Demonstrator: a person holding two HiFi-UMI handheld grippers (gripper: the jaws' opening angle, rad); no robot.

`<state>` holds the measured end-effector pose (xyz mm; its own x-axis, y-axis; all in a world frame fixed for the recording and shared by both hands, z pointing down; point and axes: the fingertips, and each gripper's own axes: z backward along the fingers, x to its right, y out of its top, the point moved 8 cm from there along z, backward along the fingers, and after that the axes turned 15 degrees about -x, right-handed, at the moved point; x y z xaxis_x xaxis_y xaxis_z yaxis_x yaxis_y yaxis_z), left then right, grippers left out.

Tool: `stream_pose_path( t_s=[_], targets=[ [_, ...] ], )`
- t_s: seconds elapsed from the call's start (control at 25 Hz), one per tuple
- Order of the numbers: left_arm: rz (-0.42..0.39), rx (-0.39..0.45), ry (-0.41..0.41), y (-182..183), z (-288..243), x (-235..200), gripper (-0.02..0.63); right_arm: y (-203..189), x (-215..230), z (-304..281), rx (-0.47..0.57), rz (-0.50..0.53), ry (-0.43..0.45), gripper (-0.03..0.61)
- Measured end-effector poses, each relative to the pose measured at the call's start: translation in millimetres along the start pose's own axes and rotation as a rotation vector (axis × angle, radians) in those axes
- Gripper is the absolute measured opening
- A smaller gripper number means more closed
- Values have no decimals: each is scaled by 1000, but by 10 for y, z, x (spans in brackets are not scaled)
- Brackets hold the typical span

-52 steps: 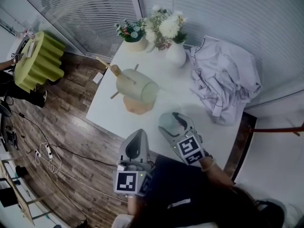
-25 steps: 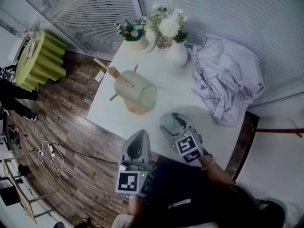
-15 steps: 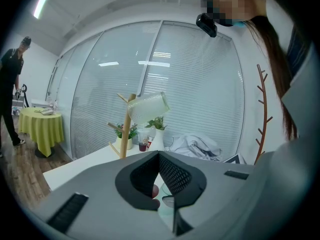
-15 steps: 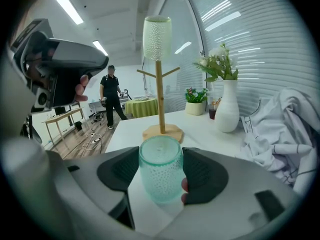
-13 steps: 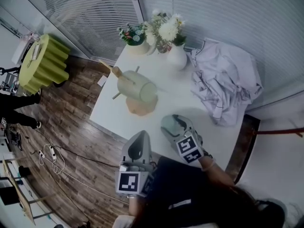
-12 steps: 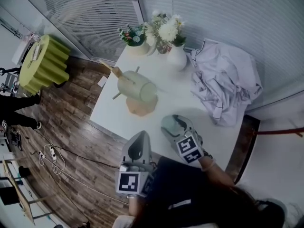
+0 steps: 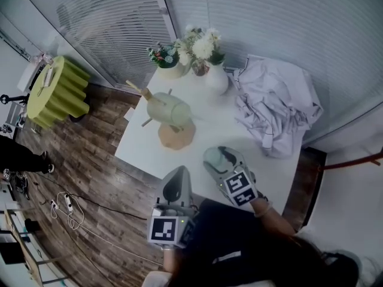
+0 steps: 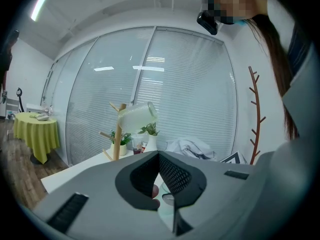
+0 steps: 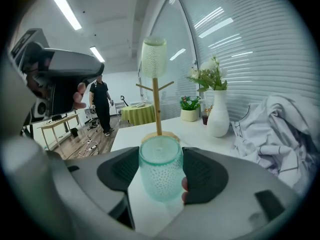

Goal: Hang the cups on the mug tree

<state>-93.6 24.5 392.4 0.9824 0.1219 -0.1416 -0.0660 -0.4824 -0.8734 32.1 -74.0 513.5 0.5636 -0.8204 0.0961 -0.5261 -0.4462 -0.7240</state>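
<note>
A wooden mug tree (image 7: 175, 135) stands on the white table (image 7: 230, 130), with a pale green cup (image 7: 169, 108) hung on it. In the right gripper view the tree (image 9: 157, 111) rises straight ahead, that cup (image 9: 154, 57) on its top. My right gripper (image 7: 220, 158) is over the table's near part, shut on a dotted teal glass cup (image 9: 160, 176), which stands upright between the pads. My left gripper (image 7: 178, 183) hangs off the table's near edge with its jaws together and nothing in them. In the left gripper view the tree (image 8: 116, 134) and hung cup (image 8: 137, 117) are far ahead.
A white vase of flowers (image 7: 214, 76), a small flower pot (image 7: 169, 64) and a crumpled white shirt (image 7: 275, 109) lie at the table's far side. A yellow-green covered round table (image 7: 57, 94) stands on the wood floor, left. A person (image 9: 101, 106) stands far off.
The head view has shifted a little, so the table sits slightly higher and further left. Both grippers keep about the same places, and the right one still holds the teal cup.
</note>
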Motion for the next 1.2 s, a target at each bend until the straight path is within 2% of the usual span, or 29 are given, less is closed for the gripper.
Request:
stream_pose_path(
  t_s=[0.64, 1.2],
  targets=[
    [-61, 37, -40, -57, 421, 185, 2, -29, -173, 481, 110, -42, -100, 279],
    [-87, 48, -6, -52, 756, 252, 2, 33, -307, 711, 202, -87, -100, 279]
  ],
)
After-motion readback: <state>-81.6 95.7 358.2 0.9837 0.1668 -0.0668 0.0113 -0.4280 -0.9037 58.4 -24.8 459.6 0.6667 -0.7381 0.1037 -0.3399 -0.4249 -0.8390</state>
